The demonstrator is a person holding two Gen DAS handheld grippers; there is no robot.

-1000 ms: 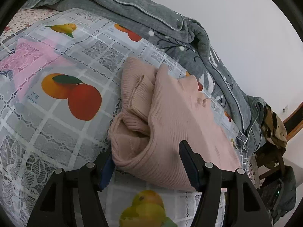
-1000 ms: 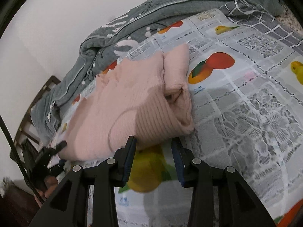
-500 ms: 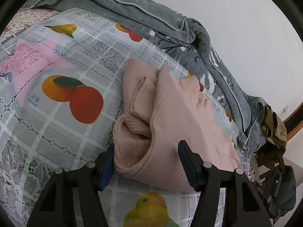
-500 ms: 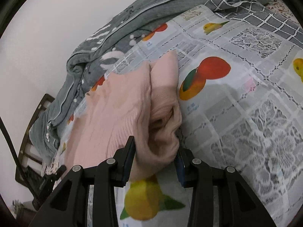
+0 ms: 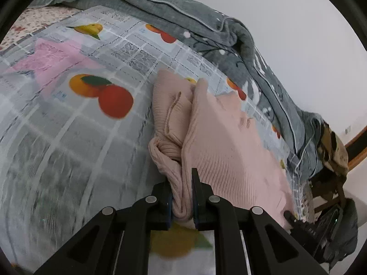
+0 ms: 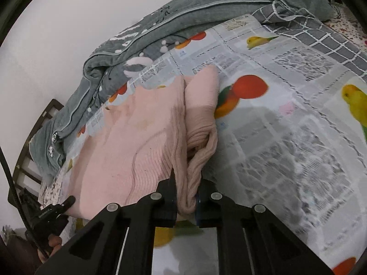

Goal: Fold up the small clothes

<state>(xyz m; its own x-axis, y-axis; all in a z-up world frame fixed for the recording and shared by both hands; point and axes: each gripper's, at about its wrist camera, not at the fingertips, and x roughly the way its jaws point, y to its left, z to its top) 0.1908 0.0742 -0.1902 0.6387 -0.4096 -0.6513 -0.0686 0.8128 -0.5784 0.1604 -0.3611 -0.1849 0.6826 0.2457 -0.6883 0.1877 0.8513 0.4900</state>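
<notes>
A pink knit sweater (image 5: 220,142) lies on the fruit-print sheet (image 5: 75,137), its sleeves folded in over the body. My left gripper (image 5: 182,197) has its jaws closing, and the pads pinch the bunched near-left edge of the sweater. In the right wrist view the same sweater (image 6: 137,142) shows its other side. There my right gripper (image 6: 186,194) is also closing, with the near-right edge squeezed between its pads. Each view catches the other gripper's black tip at the sweater's far corner: the right gripper (image 5: 296,222) and the left gripper (image 6: 57,208).
A rumpled grey quilt (image 5: 206,32) runs along the white wall behind the sweater. A dark wooden chair (image 5: 332,183) with clothes stands past the bed's end. A pink patch (image 5: 52,59) lies under the sheet at the left. A checked grey cloth (image 6: 309,32) lies at the back right.
Both grippers went from open around the sweater's near edge to pinched on it, and the fabric is bunched between the pads. The left one has edged along the bed.
</notes>
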